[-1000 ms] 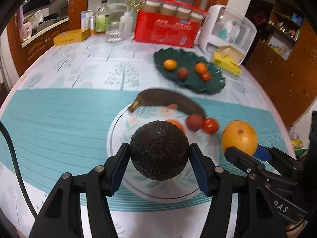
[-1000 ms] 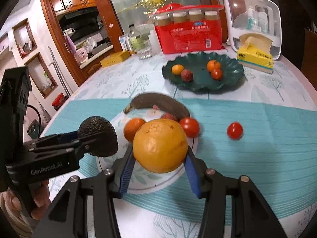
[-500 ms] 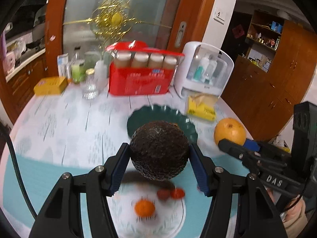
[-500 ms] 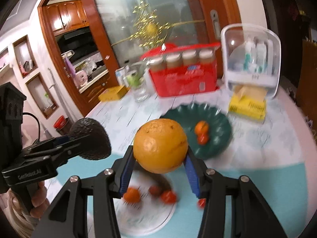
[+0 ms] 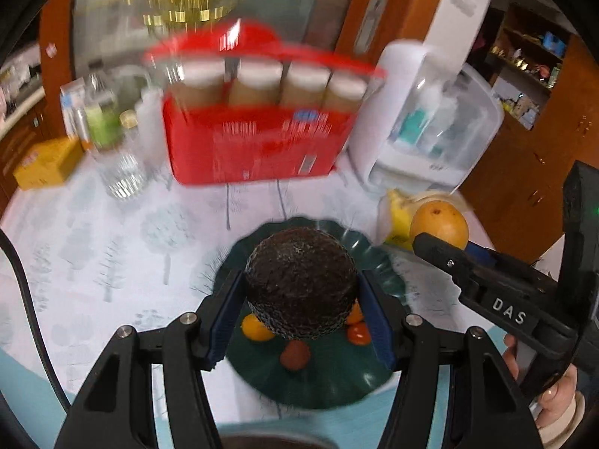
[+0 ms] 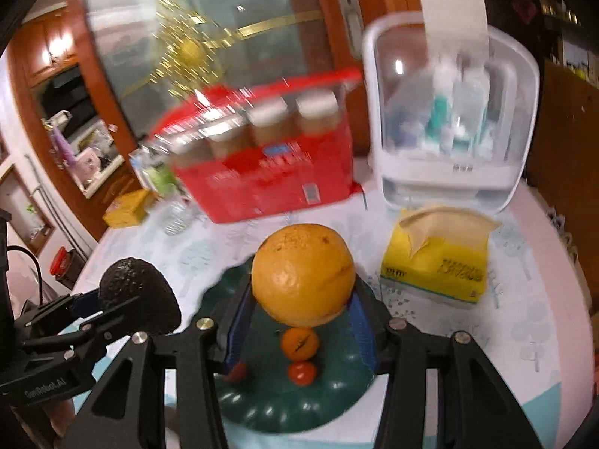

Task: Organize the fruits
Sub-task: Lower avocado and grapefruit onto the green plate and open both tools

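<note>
My left gripper (image 5: 301, 293) is shut on a dark, bumpy avocado (image 5: 301, 284) and hangs over the dark green scalloped plate (image 5: 325, 381). On that plate lie a small yellow-orange fruit (image 5: 255, 328), a brown-red lychee (image 5: 295, 353) and a red tomato (image 5: 357, 333). My right gripper (image 6: 301, 295) is shut on a large orange (image 6: 303, 275) above the same green plate (image 6: 277, 408), which holds a small orange (image 6: 300, 343) and a red tomato (image 6: 302, 372). Each gripper shows in the other's view: the orange (image 5: 438, 224) at right, the avocado (image 6: 138, 301) at left.
Behind the plate stand a red carton of jars (image 5: 254, 131), a white plastic storage case (image 6: 449, 119), a yellow tissue box (image 6: 436, 258), a glass (image 5: 123, 176) and bottles. A person's hand (image 5: 558, 402) holds the right gripper. The table's round edge curves at far right.
Both grippers, still holding the avocado and the orange, have moved away from the white plate with the banana to above the green plate at the back of the table.
</note>
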`<state>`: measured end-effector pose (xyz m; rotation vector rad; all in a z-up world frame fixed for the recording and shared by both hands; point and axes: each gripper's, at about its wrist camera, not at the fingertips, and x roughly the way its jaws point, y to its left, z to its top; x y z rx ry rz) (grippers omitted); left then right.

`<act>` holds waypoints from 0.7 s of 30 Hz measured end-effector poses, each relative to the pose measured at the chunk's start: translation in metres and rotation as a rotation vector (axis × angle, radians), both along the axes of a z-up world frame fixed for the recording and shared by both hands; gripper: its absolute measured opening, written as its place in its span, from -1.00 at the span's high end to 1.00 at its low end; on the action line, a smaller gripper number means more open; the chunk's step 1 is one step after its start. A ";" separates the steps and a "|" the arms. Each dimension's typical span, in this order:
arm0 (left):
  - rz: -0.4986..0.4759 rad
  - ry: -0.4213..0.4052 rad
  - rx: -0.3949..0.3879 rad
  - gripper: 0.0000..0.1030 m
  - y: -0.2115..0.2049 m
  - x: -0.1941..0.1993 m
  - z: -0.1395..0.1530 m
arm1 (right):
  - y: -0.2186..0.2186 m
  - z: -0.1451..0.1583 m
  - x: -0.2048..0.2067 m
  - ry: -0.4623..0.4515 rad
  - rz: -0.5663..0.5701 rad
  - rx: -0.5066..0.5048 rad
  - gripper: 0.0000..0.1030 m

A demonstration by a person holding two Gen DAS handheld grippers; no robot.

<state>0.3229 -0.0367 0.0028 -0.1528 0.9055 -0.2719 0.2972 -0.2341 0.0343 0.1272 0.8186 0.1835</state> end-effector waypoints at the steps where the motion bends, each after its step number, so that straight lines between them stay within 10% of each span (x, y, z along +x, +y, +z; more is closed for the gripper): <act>1: 0.003 0.029 -0.007 -0.16 -0.003 0.010 -0.015 | -0.001 -0.012 0.008 0.018 -0.002 0.000 0.05; 7: 0.027 0.153 -0.031 -0.16 -0.016 0.045 -0.084 | 0.002 -0.075 0.039 0.121 0.005 -0.041 0.05; 16: 0.026 0.124 -0.032 -0.19 -0.015 0.047 -0.086 | 0.012 -0.111 0.048 0.180 0.045 -0.040 0.04; 21: 0.037 0.146 -0.018 -0.60 -0.008 0.047 -0.083 | 0.012 -0.112 0.047 0.182 0.041 -0.033 0.01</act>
